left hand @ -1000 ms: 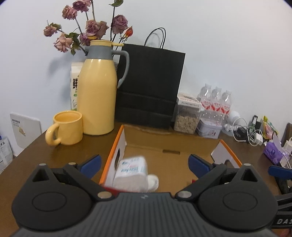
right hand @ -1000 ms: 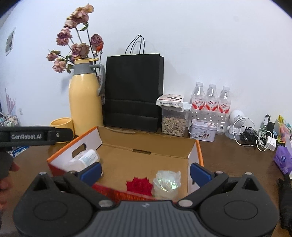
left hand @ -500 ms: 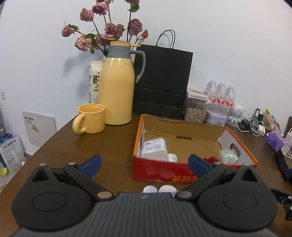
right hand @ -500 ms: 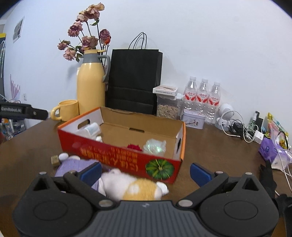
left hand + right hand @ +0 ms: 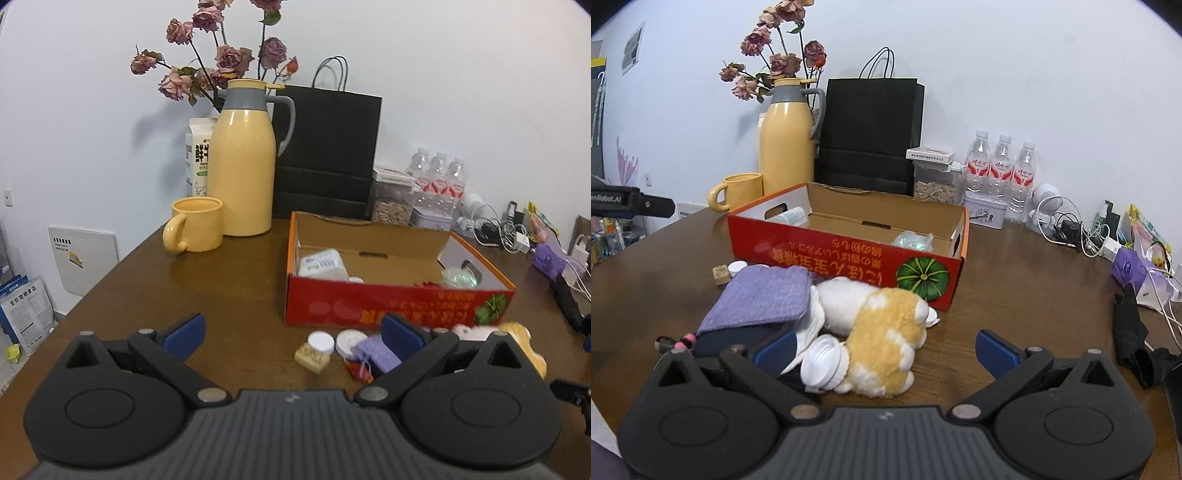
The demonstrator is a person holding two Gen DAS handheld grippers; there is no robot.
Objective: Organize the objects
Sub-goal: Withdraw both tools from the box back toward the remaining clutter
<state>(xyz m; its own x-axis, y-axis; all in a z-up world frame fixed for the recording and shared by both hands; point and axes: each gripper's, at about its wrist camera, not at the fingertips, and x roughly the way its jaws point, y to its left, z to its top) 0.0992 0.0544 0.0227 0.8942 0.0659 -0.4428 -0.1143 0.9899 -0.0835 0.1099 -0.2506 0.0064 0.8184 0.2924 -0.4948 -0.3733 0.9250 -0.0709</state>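
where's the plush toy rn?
Right wrist view: plush toy lies on the table in front of the red box, right of the purple pouch, near the open right gripper.

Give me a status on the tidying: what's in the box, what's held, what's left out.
Done: a white bottle, a red flower and a clear wrapped item lie in the red box.

In hand: nothing; the left gripper and right gripper are both open.

Left on the table: the plush toy, purple pouch, white lid and small jar.
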